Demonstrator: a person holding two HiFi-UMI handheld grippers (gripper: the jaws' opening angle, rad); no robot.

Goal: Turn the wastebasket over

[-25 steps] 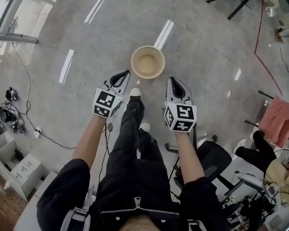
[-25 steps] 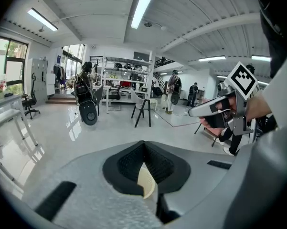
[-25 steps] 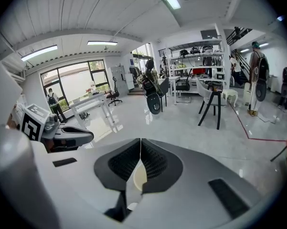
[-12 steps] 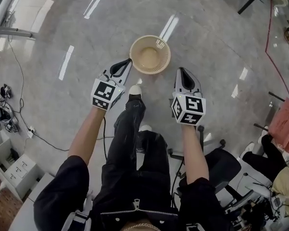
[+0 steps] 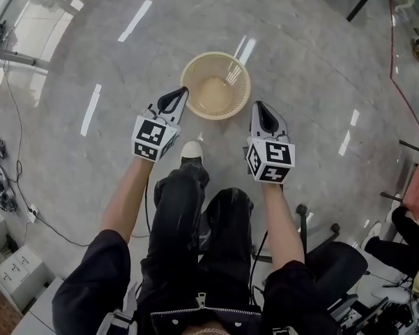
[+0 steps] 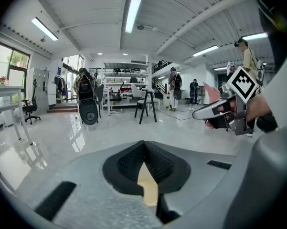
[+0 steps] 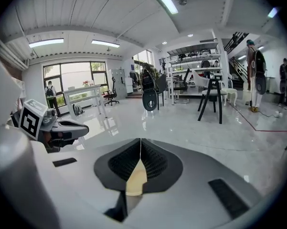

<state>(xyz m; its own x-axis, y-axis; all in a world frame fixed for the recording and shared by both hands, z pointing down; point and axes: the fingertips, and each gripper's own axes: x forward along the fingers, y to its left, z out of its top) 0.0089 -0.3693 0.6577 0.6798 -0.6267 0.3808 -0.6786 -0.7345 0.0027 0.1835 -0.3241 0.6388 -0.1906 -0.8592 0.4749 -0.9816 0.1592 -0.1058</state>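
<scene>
wastebasket: a beige openwork wastebasket (image 5: pixel 231 72), round, upright with its mouth up and nothing visible inside
where: on the glossy grey floor (image 5: pixel 314 54), just ahead of the person's white shoe (image 5: pixel 190 152), between and slightly beyond the two gripper tips
handling: probably light plastic, stiff at the rim but with some give in the lattice wall; likely to skid on the polished floor if pushed from one side
where to grip: the rim on opposite sides looks best, one gripper each, so it can be tipped without sliding away
left gripper: left gripper (image 5: pixel 182 91) has its jaws together on nothing, its tip just beside the near left rim
right gripper: right gripper (image 5: pixel 259 106) also has its jaws pressed together and empty, near the right rim, apart from it
progress: not yet turned; both pairs of jaws would need to part first
</scene>
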